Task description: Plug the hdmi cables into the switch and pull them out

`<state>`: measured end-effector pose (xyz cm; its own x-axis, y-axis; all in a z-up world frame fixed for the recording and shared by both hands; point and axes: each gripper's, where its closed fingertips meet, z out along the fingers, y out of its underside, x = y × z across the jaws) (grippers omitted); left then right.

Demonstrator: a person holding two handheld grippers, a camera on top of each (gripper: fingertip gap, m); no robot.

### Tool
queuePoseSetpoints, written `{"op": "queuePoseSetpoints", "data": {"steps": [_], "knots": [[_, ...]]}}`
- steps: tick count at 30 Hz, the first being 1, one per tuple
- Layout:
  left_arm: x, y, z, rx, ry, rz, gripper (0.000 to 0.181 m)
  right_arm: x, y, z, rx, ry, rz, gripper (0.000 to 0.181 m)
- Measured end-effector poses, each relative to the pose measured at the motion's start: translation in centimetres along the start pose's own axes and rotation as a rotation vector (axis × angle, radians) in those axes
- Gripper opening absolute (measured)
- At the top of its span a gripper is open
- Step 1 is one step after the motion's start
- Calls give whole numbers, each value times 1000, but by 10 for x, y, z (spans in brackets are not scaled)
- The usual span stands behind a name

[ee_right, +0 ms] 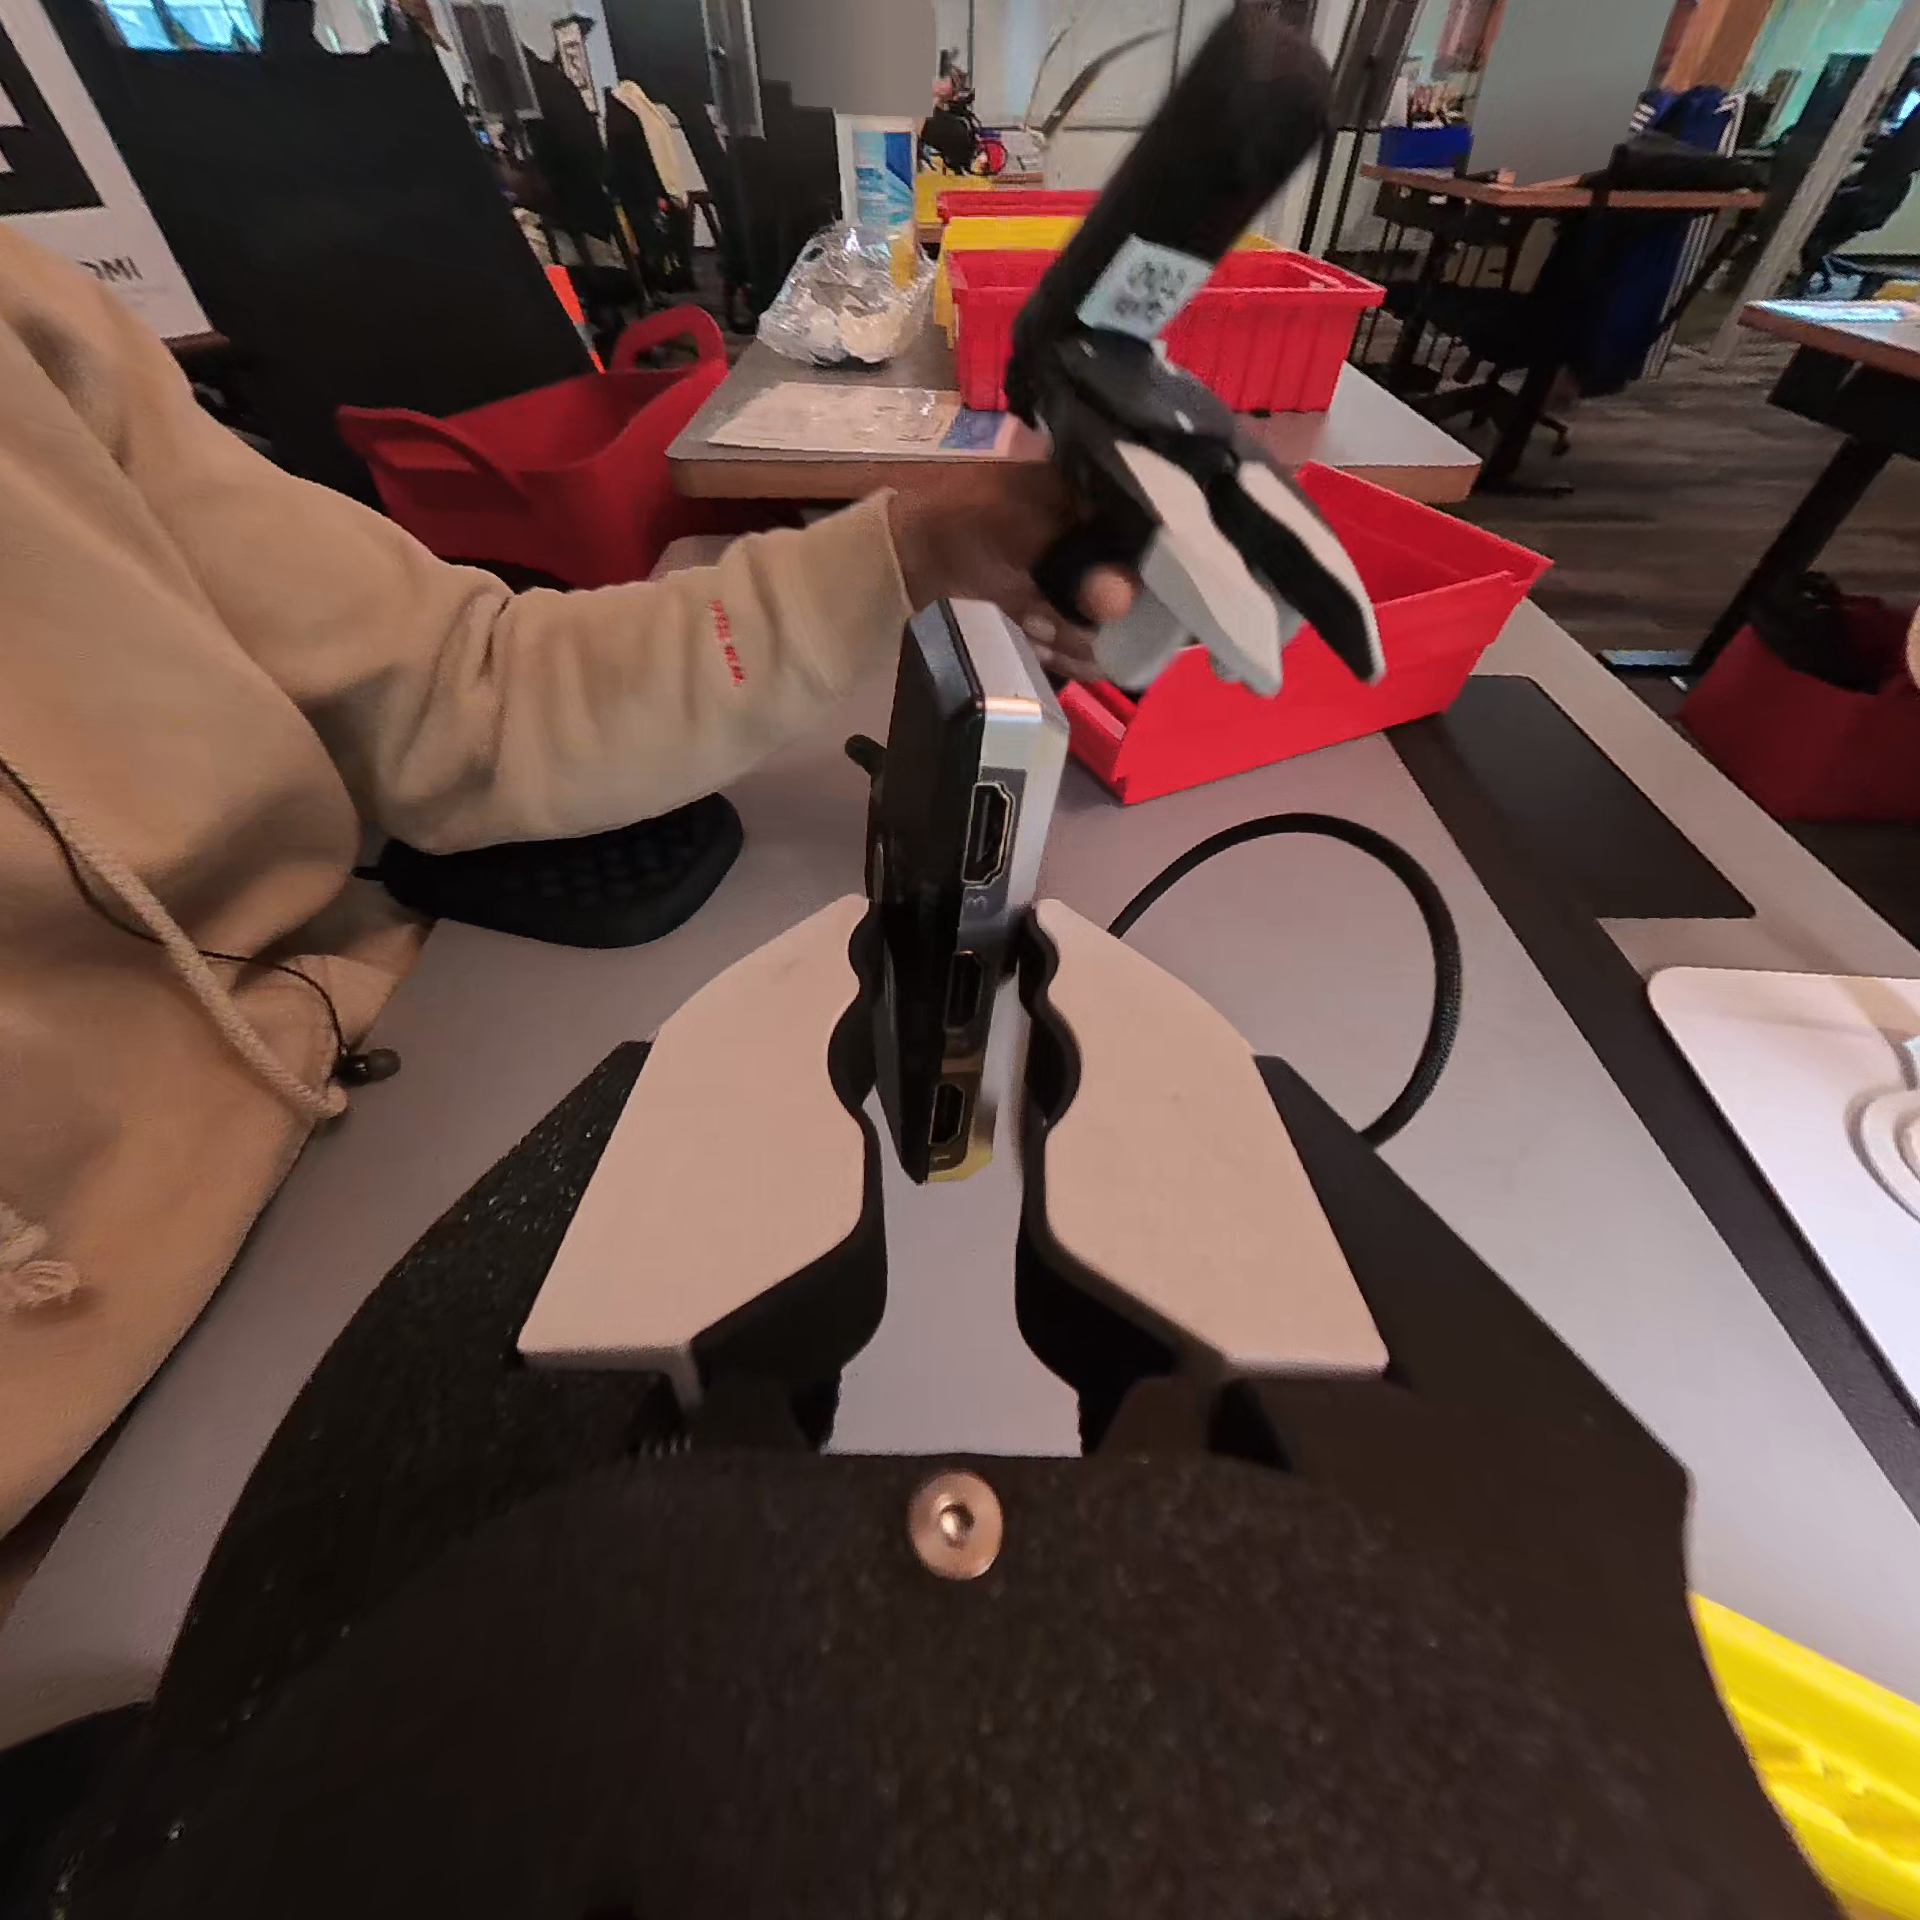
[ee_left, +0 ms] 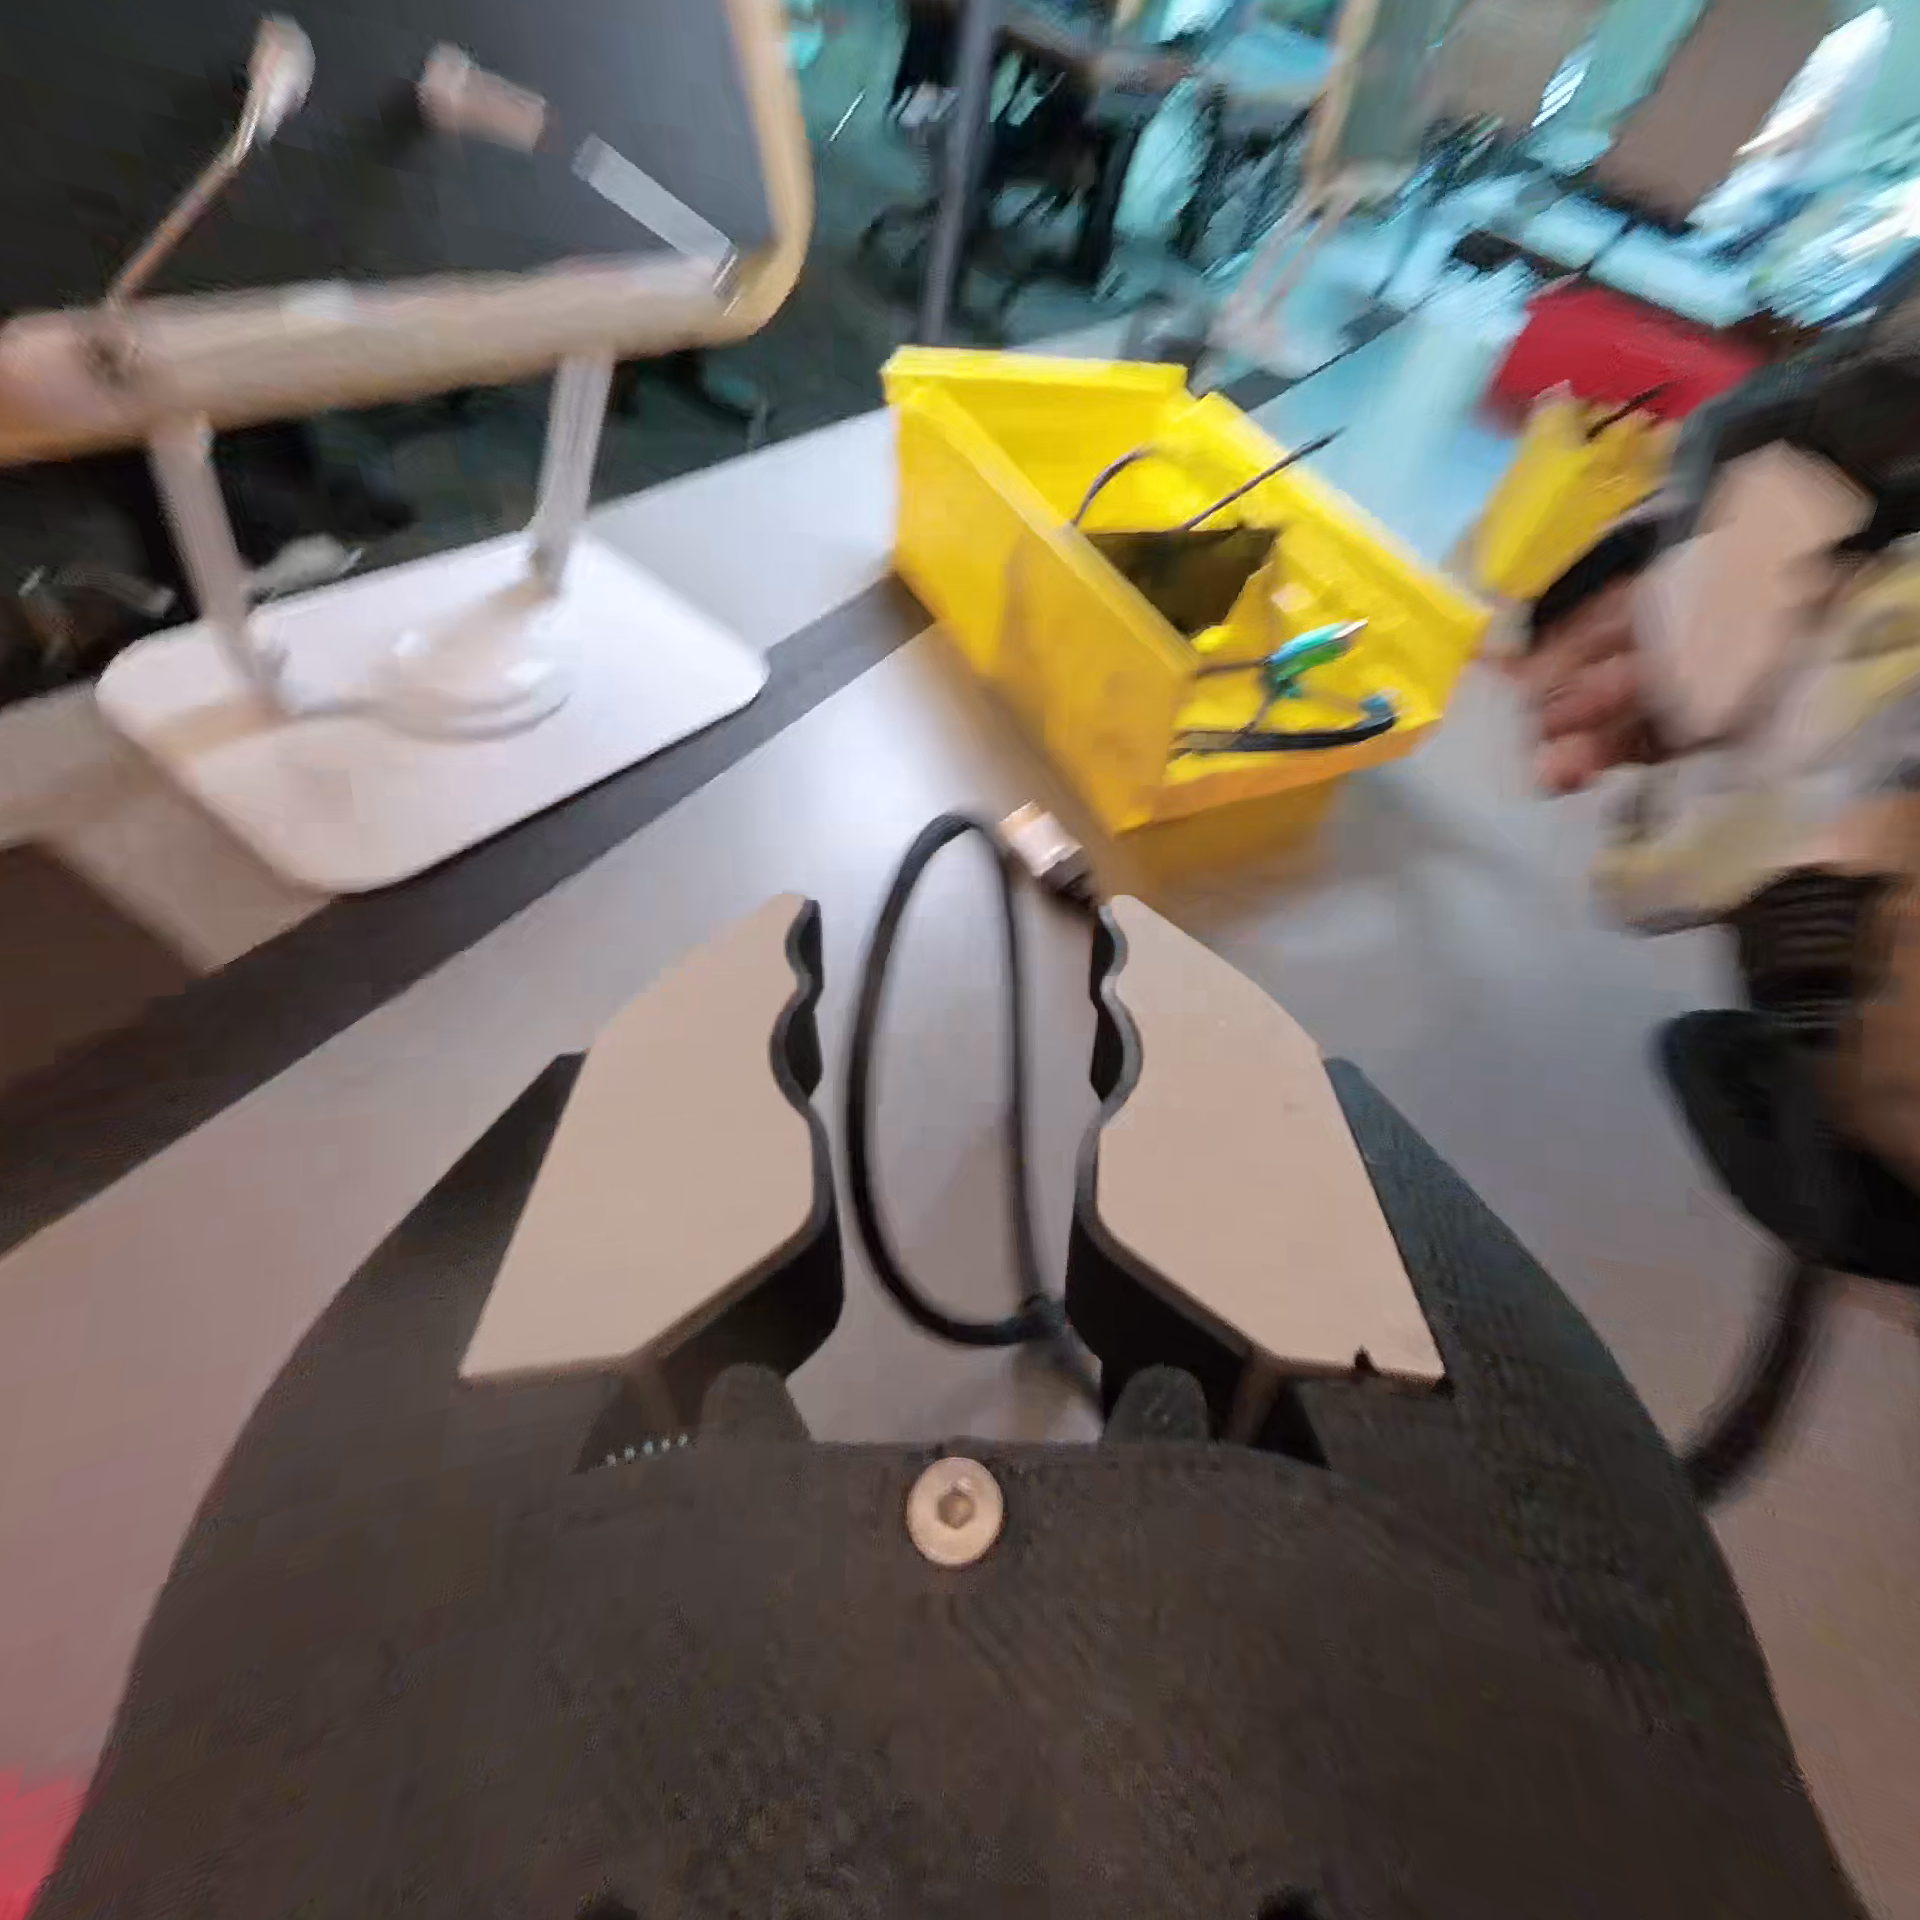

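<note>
My right gripper point(ee_right: 940, 925) is shut on the HDMI switch point(ee_right: 966, 831), a small black and silver box held upright on its edge above the grey table point(ee_right: 1247, 935). Its side with three empty ports faces the camera. A black braided HDMI cable point(ee_right: 1439, 977) lies looped on the table to the right. In the blurred left wrist view, my left gripper point(ee_left: 956, 925) is open and empty above the cable loop point(ee_left: 883, 1091). The cable's metal plug point(ee_left: 1049, 847) lies just beyond the right fingertip. The left gripper also shows in the right wrist view point(ee_right: 1309, 644), raised behind the switch.
A yellow bin point(ee_left: 1143, 582) with small parts sits past the cable. A white stand base point(ee_left: 436, 707) is at the left, also showing in the right wrist view point(ee_right: 1787, 1122). Red bins point(ee_right: 1351, 675) stand behind the switch. A person's sleeve point(ee_right: 468, 675) and a black pad point(ee_right: 582, 883) lie at left.
</note>
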<state>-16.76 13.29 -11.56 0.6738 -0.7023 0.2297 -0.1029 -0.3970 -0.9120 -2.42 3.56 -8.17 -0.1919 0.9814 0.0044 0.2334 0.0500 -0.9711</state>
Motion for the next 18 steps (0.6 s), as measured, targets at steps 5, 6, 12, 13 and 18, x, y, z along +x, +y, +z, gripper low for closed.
{"op": "queuePoseSetpoints", "data": {"steps": [5, 6, 12, 13, 18], "knots": [[-21, 60, 41, -184, -10, 0, 36, -1, 8, 4, -31, -13, -10, 24], [-15, 61, 45, -192, 17, 26, 25, 1, 10, 5, -36, -7, -9, 24], [45, 42, 36, -185, 212, 241, 5, 27, 29, 2, -76, 105, 1, 25], [55, 40, 34, -186, 251, 256, 5, 31, 32, 2, -80, 120, -2, 25], [92, 46, 32, -234, 375, 377, 4, 43, 44, 4, -120, 192, -50, 27]]}}
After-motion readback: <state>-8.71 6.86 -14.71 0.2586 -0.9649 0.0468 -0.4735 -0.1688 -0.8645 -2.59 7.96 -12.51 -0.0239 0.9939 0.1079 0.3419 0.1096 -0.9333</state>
